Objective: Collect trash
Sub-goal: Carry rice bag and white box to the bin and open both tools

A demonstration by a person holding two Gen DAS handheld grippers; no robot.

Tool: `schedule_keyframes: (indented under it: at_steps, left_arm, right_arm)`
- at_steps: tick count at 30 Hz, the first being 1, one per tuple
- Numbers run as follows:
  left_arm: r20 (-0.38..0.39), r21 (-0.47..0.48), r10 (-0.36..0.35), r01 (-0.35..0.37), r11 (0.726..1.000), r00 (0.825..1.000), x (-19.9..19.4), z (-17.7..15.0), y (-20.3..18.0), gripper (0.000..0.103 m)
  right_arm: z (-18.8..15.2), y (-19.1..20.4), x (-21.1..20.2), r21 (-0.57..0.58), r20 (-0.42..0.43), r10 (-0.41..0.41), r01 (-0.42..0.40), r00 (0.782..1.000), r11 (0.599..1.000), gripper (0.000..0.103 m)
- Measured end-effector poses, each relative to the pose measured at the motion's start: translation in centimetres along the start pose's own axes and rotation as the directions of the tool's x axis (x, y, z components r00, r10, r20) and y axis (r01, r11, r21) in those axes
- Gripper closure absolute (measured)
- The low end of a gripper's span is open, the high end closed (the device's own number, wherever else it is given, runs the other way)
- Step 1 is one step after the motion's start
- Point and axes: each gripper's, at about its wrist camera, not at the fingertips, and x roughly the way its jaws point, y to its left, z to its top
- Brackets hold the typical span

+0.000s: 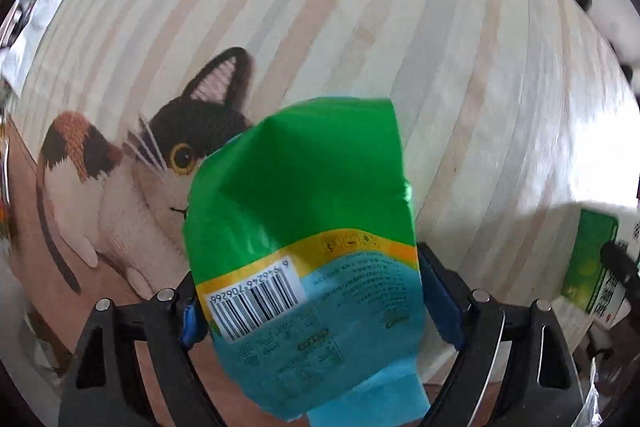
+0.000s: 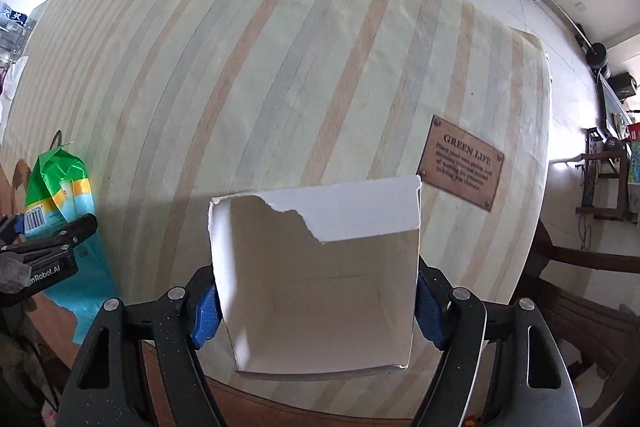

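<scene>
A broad worktop (image 2: 280, 67) under a striped cloth in cream, grey and tan fills both views, with tiled floor and gym gear beyond its far edge in the right wrist view. Printed on the cloth near the left side is a large calico cat (image 1: 132, 187), and toward the right edge a brown plaque (image 2: 462, 163) reading "GREEN LIFE". Next in size is a torn white cardboard box (image 2: 320, 283), open toward the camera with a ragged upper edge; it sits between the jaws of the right gripper (image 2: 316, 311), whose blue pads (image 2: 206, 319) press against its two side walls, so the jaws stand wide but closed on the box above the near edge of the worktop. Smaller is a crumpled snack wrapper (image 1: 304, 235), green above, yellow-banded and light blue below, with a barcode on it; it is held between the blue pads of the left gripper (image 1: 320, 303), jaws likewise wide yet clamped on its sides, over the cat print. In the right wrist view that wrapper and the left gripper appear at the far left, well apart from the box.
</scene>
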Motion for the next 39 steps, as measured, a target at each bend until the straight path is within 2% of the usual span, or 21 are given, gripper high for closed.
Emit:
schedule_keyframes:
  at_steps: [2, 5, 7, 10, 13, 15, 17, 21, 23, 24, 25, 26, 29, 36, 39]
  left_arm:
    - [0.005, -0.026, -0.013, 0.013, 1.000, 1.000, 0.0, -0.3, 0.0, 0.010]
    - [-0.002, -0.040, -0.009, 0.009, 0.999, 1.000, 0.1, -0.2, 0.1, 0.009]
    - [-0.055, -0.095, -0.055, 0.049, 0.994, 0.997, 0.7, 1.1, -0.2, 0.009]
    - [-0.038, -0.162, -0.108, 0.101, 0.982, 0.993, -0.3, 0.6, 2.3, 0.009]
    - [-0.066, -0.174, -0.134, 0.120, 0.977, 0.989, 0.3, -0.2, 2.3, 0.009]
    - [-0.095, -0.182, -0.133, 0.114, 0.977, 0.987, 1.3, -0.5, 2.1, 0.009]
    - [-0.090, -0.177, -0.115, 0.098, 0.979, 0.989, 1.5, -0.6, 1.7, 0.008]
    - [-0.085, -0.177, -0.091, 0.075, 0.981, 0.992, 1.8, -0.7, 0.8, 0.009]
    - [-0.078, -0.178, -0.087, 0.072, 0.981, 0.993, 1.6, -0.7, 0.1, 0.010]
    - [-0.072, -0.179, -0.081, 0.067, 0.982, 0.994, 1.7, -1.1, -0.4, 0.014]
    - [-0.066, -0.173, -0.075, 0.063, 0.983, 0.995, 1.6, -1.4, -0.6, 0.016]
    - [-0.056, -0.166, -0.079, 0.068, 0.984, 0.995, 1.2, -1.7, -0.4, 0.019]
    - [-0.032, -0.138, -0.064, 0.059, 0.989, 0.997, 0.2, -1.8, -0.8, 0.029]
    - [0.036, -0.112, -0.063, 0.066, 0.991, 0.997, -2.8, -3.4, -1.5, 0.029]
    - [0.069, -0.106, -0.078, 0.085, 0.991, 0.995, -4.4, -4.2, -0.5, 0.029]
  right_arm:
    - [-0.1, -0.1, 0.0, 0.013, 0.008, -0.004, 0.003, 1.000, 1.000, 0.024]
    - [-0.1, -0.1, 0.3, 0.022, -0.005, -0.023, 0.023, 1.000, 0.999, 0.022]
    - [0.3, -0.4, 0.8, 0.026, -0.017, -0.019, 0.020, 1.000, 0.999, 0.022]
    - [0.7, -0.6, 1.2, 0.030, -0.039, -0.008, 0.009, 0.999, 0.999, 0.020]
    - [2.0, -1.4, 2.3, 0.059, -0.054, 0.013, -0.010, 0.998, 0.998, 0.013]
    - [3.0, -2.8, 3.4, 0.071, -0.052, 0.009, -0.005, 0.999, 0.997, 0.013]
    - [3.5, -3.3, 3.7, 0.079, -0.051, 0.012, -0.008, 0.999, 0.997, 0.013]
    - [4.1, -2.6, 4.0, 0.070, -0.041, -0.003, 0.006, 0.999, 0.998, 0.013]
    - [4.0, -1.9, 4.0, 0.079, -0.037, -0.006, 0.009, 0.999, 0.997, 0.013]
    - [3.9, -1.6, 4.0, 0.081, -0.033, -0.001, 0.004, 0.999, 0.997, 0.013]
    - [3.9, -1.6, 4.0, 0.077, -0.028, -0.009, 0.011, 1.000, 0.997, 0.014]
    - [3.1, -0.4, 3.4, 0.070, -0.022, -0.020, 0.021, 1.000, 0.997, 0.021]
    - [2.5, 0.3, 3.1, 0.057, -0.005, -0.021, 0.021, 1.000, 0.998, 0.024]
    - [0.1, 1.1, 0.3, 0.074, 0.044, 0.000, -0.003, 0.999, 0.997, 0.026]
    - [-0.8, 1.7, -1.4, 0.068, 0.072, 0.013, -0.018, 0.997, 0.998, 0.026]
